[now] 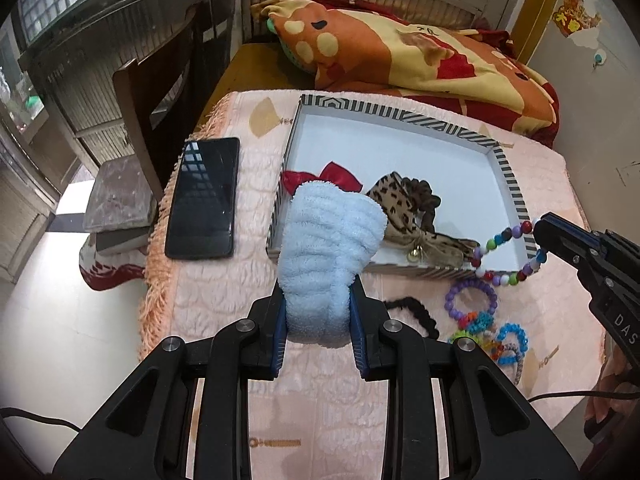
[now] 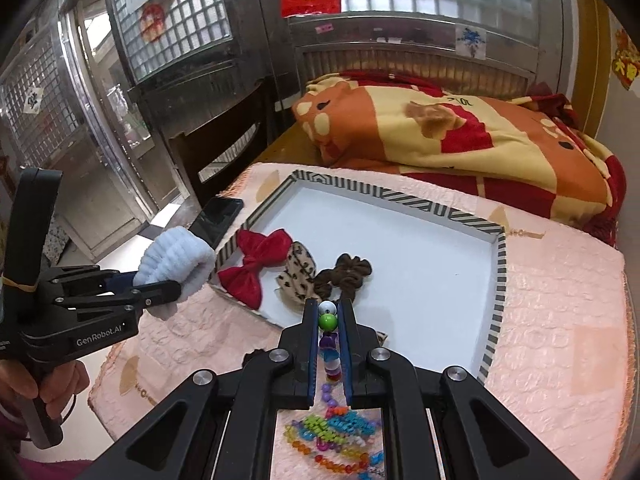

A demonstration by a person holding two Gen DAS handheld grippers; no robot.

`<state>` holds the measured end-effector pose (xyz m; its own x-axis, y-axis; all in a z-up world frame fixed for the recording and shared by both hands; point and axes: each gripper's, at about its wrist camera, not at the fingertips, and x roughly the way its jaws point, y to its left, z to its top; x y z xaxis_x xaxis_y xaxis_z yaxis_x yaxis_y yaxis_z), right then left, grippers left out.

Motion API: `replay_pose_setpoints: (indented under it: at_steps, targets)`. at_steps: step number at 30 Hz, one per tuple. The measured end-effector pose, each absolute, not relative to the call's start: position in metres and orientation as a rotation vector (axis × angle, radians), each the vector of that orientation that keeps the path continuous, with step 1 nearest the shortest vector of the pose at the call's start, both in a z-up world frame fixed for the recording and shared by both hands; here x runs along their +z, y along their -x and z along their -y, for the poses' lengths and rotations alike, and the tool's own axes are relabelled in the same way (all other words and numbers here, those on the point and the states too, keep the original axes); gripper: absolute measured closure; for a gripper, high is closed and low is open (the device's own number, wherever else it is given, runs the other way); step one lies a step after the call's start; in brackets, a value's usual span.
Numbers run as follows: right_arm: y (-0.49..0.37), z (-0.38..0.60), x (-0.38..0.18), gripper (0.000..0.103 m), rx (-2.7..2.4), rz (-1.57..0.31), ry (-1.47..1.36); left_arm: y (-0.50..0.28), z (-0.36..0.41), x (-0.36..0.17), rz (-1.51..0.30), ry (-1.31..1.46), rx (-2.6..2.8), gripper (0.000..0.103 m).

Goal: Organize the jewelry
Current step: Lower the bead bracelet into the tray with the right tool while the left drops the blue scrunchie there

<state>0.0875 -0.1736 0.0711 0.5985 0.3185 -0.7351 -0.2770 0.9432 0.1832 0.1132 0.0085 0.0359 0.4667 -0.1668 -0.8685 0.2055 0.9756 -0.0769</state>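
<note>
Care was needed at this moment, because both tools were loaded at once. The left hand-held gripper (image 1: 318, 312) was closed on a light blue fluffy scrunchie (image 1: 332, 252), held near the left wall of the striped tray (image 1: 394, 114). The right hand-held gripper (image 2: 329, 332) was pinched narrow on a multicolour bead bracelet (image 2: 329, 322), which hung as a loop over the tray's near right corner in the left wrist view.

To do the step well, I judged each piece should be carried over the wall, lowered close to the white floor and only then let go, away from the red bow (image 2: 256, 266) and the leopard bow (image 1: 404, 208), so nothing tangled. The hanging loop could catch on the wall.

More bead bracelets (image 1: 480, 320) lay on the pink cloth of the tabletop, just before the tray. Their number was hard to count. The scrunchie hid part of the red bow in the left view, and a black cord (image 1: 412, 310) was partly covered by the left tool.
</note>
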Motion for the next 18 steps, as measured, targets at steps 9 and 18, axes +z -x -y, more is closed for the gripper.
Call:
replay_pose_setpoints:
  at_steps: [9,18]
  targets:
    - [-0.116,0.185,0.06,0.094,0.306,-0.885,-0.071,-0.143,0.003,0.034,-1.046,-0.085,-0.219,0.078]
    - [-0.155,0.186,0.033,0.094,0.329,-0.971,-0.117,-0.192,0.019,0.026,-1.055,-0.108,-0.215,0.078]
